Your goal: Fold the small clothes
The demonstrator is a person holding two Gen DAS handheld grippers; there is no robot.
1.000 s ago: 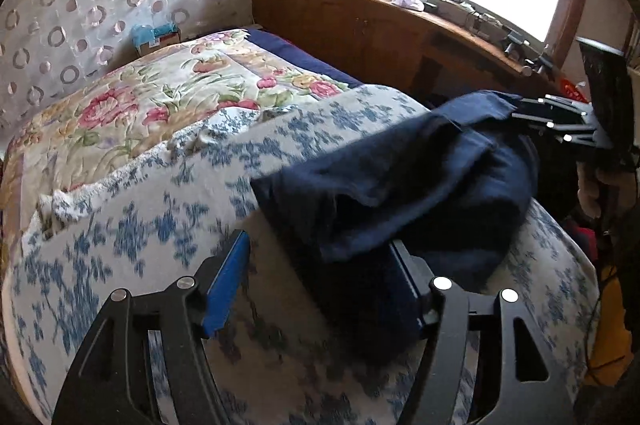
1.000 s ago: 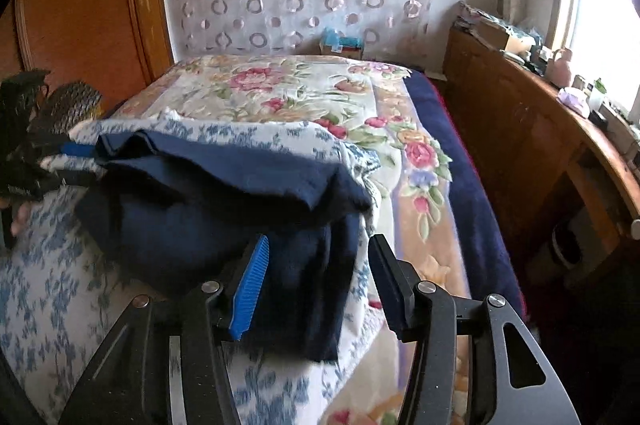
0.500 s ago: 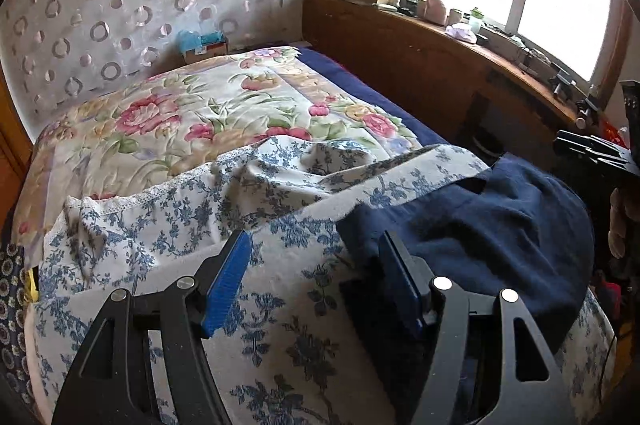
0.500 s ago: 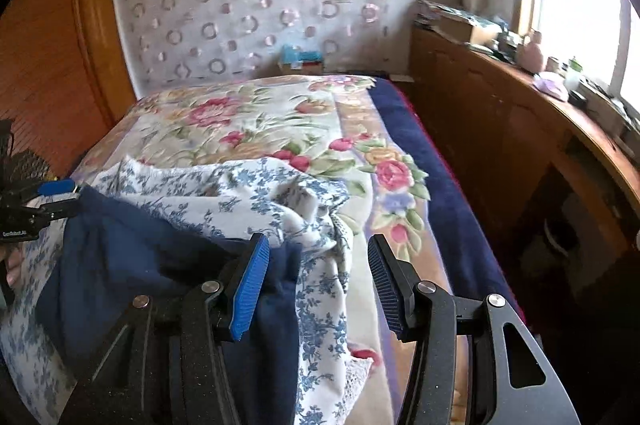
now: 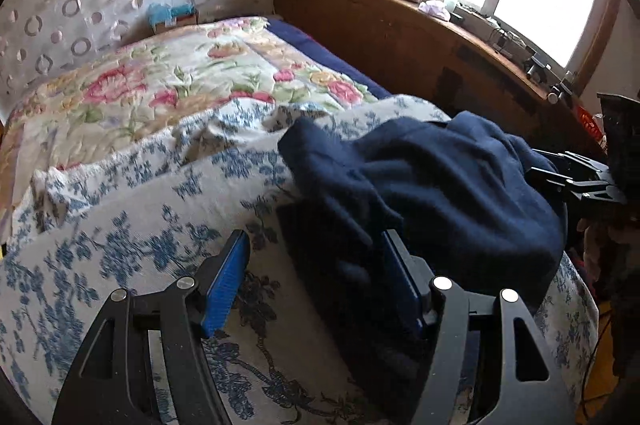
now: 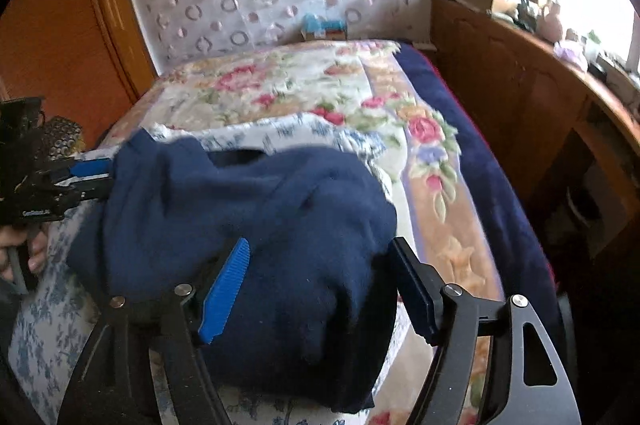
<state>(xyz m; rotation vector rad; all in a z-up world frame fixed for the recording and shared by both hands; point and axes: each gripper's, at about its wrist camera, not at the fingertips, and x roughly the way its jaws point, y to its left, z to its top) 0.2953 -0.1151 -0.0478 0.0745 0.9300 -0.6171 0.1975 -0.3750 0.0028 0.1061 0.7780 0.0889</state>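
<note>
Daylight from the window falls across the bed (image 6: 472, 161), where a blue-flowered white cloth (image 5: 132, 225) lies spread over the rose-patterned quilt (image 5: 168, 85). On that cloth sits the navy garment (image 6: 256, 225), now bunched into a thick, doubled heap near the bed's foot. A second ago it hung stretched between the two tools; since then both have come down and it has settled onto the cloth.

Over the right gripper (image 6: 324, 285), the fingers have just spread wider, and the garment's folded edge lies between them without being pinched, so that side looks released. The left gripper (image 5: 316, 281) has its fingers apart too, as they were a second ago; the right-hand finger is tucked against or under the navy fabric, the other stands clear over the flowered cloth.

To my eye one fold has just been laid, but the heap is lumpy and wants smoothing or another fold.
</note>
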